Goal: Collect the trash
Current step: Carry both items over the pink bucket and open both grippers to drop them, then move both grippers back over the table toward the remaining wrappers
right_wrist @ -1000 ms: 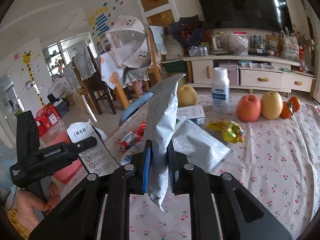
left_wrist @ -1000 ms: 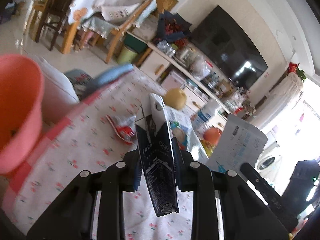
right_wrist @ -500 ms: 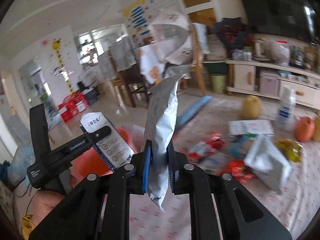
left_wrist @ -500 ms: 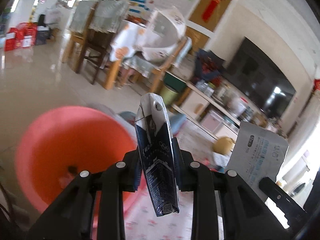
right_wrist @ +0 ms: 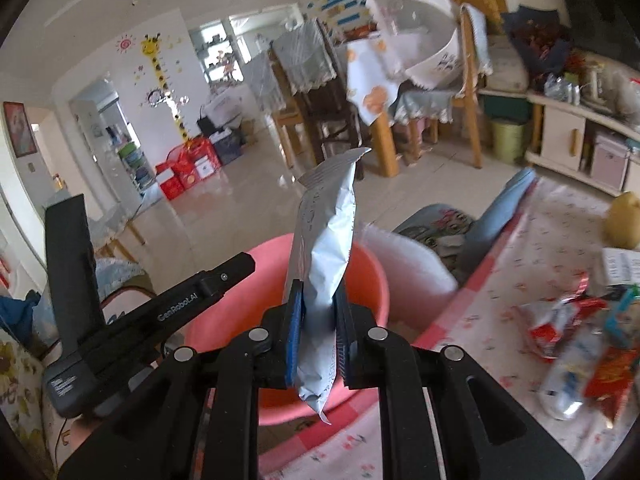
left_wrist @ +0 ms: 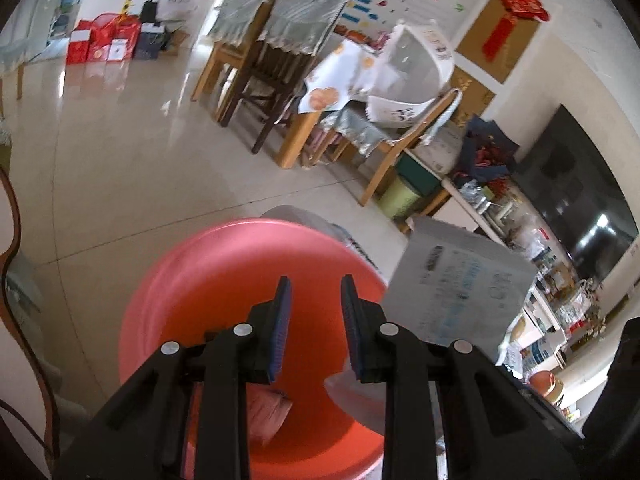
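While my left gripper (left_wrist: 313,322) hung over the pink bucket (left_wrist: 224,280), jaws apart and empty, my right gripper (right_wrist: 319,334) was clamped on a white packet (right_wrist: 326,264) above it. More wrappers (right_wrist: 576,344) lay on the table.

Under my left gripper (left_wrist: 314,320) the pink basin (left_wrist: 168,304) gapes wide, mouth unobstructed, nothing between my parted pads. To its right the silver pouch (right_wrist: 324,264) pinched in my right gripper (right_wrist: 318,330) crowds the rim. My left tool's black body blocks the basin's near-left side. The table (right_wrist: 500,312) at right is cluttered with wrappers (right_wrist: 576,344).
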